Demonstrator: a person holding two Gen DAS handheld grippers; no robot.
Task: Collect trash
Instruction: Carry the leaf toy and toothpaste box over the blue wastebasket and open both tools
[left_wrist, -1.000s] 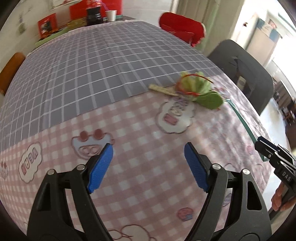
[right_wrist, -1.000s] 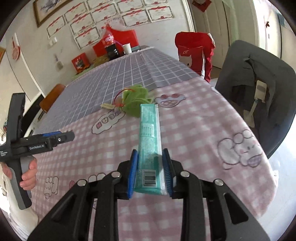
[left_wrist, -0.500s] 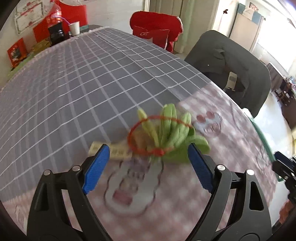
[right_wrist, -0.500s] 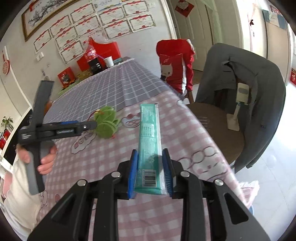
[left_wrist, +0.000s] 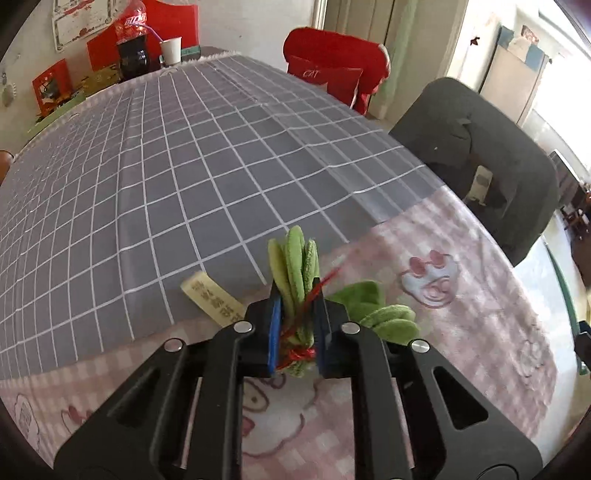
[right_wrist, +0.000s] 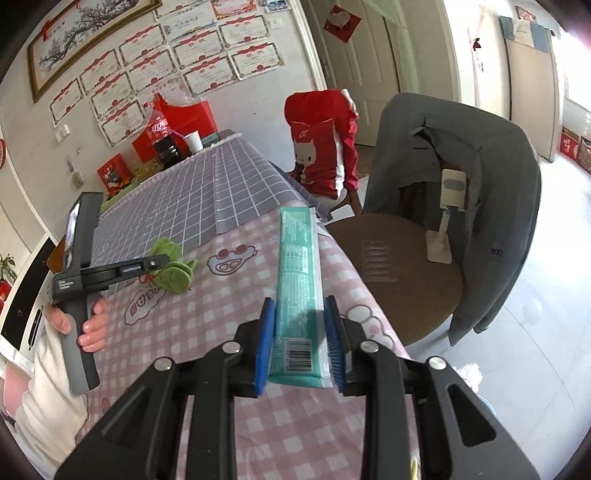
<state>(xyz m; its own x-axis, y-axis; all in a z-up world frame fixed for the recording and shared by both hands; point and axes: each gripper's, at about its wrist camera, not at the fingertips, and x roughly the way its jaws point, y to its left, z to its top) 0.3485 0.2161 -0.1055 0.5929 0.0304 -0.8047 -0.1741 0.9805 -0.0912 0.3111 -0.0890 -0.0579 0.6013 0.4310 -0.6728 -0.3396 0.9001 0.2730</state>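
On the checked tablecloth (left_wrist: 207, 177), our left gripper (left_wrist: 297, 325) clamps the green fabric bundle (left_wrist: 295, 266), long axis pointing forward; our right gripper (right_wrist: 300, 343) grips the teal wrapper (right_wrist: 299, 266).

Table (left_wrist: 207, 155): grey-grid cloth, pink checked cloth, green plush (left_wrist: 384, 317)

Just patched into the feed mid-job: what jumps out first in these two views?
The left gripper, jaws just closed, is pinching a green fabric bundle tied with red string, near the seam where the grey grid cloth meets the pink checked one. The right gripper holds a long teal wrapper pointing out over the table's edge, toward a chair draped with a grey jacket.
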